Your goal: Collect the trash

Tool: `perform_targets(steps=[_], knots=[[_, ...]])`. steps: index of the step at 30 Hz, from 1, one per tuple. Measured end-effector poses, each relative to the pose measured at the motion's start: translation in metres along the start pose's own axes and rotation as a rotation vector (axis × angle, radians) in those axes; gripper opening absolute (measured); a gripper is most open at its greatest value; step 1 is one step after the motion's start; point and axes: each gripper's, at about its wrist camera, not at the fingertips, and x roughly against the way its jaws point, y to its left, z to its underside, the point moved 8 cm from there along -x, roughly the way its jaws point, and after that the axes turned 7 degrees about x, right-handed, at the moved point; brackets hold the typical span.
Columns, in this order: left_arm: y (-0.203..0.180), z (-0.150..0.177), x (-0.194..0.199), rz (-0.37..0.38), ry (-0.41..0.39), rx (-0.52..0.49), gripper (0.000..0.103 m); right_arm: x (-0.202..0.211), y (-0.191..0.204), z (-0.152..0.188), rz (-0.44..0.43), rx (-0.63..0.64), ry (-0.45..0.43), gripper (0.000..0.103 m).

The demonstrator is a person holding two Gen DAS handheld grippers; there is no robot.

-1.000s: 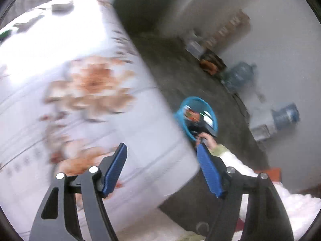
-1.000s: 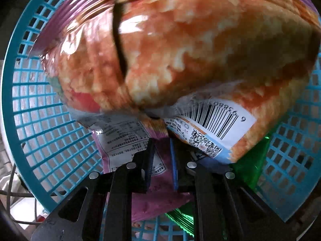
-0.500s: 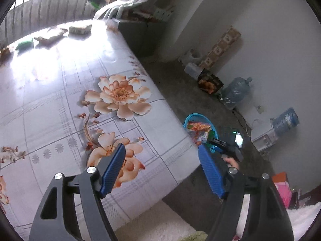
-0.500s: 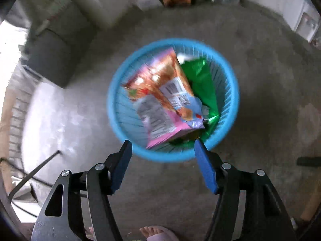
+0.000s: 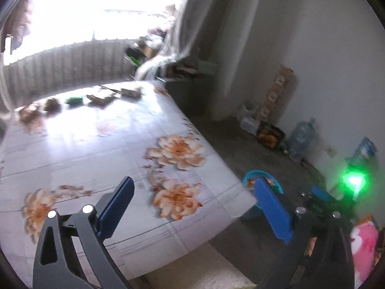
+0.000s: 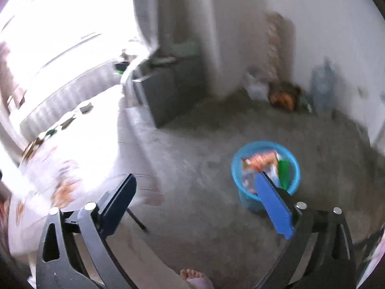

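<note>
Left wrist view: the left gripper [image 5: 192,207] stands released, its blue jaws having just spread wider with nothing between them, only the flower-printed white tablecloth [image 5: 96,144] showing through the gap. It points across the table toward the upper left of the frame, where a row of small wrappers and scraps [image 5: 98,98], among them a green packet [image 5: 74,100], lies along the far edge under the bright window; that is probably the trash left to fetch, which would explain the wide, ready jaws. At lower right, on the grey floor just past the table's corner, sits the round blue plastic basket [image 5: 247,177], half hidden behind the right-hand jaw.

Right wrist view: the right gripper [image 6: 195,204] is likewise released and empty, its jaws just opened. The blue plastic basket [image 6: 237,168] lies at right centre of the frame on the concrete floor, holding an orange snack bag [image 6: 259,160] and a green wrapper [image 6: 284,171]. It stands on the floor beside the table, likely so either hand can drop trash in. A bare foot [image 6: 192,275] shows at the bottom edge.
</note>
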Motion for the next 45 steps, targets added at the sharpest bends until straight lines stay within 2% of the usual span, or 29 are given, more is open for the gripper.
perform_targets(steps=[3, 5, 9, 12, 15, 19, 22, 26, 36, 45], knots=[[0.008, 0.002, 0.013, -0.078, -0.034, 0.011, 0.098, 0.009, 0.034, -0.015, -0.047, 0.111, -0.038, 0.095], [0.012, 0.006, 0.02, -0.156, -0.057, 0.009, 0.098, 0.016, 0.058, -0.02, -0.091, 0.169, -0.059, 0.095], [0.02, 0.016, 0.03, -0.3, -0.087, -0.046, 0.098, 0.028, 0.092, -0.021, -0.181, 0.224, -0.047, 0.095], [0.032, 0.03, 0.032, -0.379, -0.036, -0.029, 0.098, 0.029, 0.107, -0.012, -0.206, 0.253, 0.003, 0.095], [0.051, 0.048, 0.029, -0.45, 0.037, 0.037, 0.098, 0.023, 0.118, 0.001, -0.182, 0.294, 0.078, 0.095], [0.073, 0.061, 0.026, -0.488, 0.102, 0.151, 0.098, 0.032, 0.128, 0.018, -0.129, 0.332, 0.118, 0.095], [0.08, 0.065, 0.026, -0.501, 0.112, 0.206, 0.098, 0.033, 0.13, 0.025, -0.083, 0.393, 0.119, 0.095], [0.082, 0.067, 0.023, -0.513, 0.125, 0.223, 0.098, 0.031, 0.131, 0.033, -0.059, 0.441, 0.133, 0.095], [0.086, 0.074, 0.017, -0.532, 0.161, 0.239, 0.098, 0.023, 0.132, 0.04, -0.069, 0.43, 0.177, 0.095], [0.09, 0.072, 0.017, -0.554, 0.157, 0.243, 0.098, 0.025, 0.132, 0.039, -0.073, 0.419, 0.187, 0.095]])
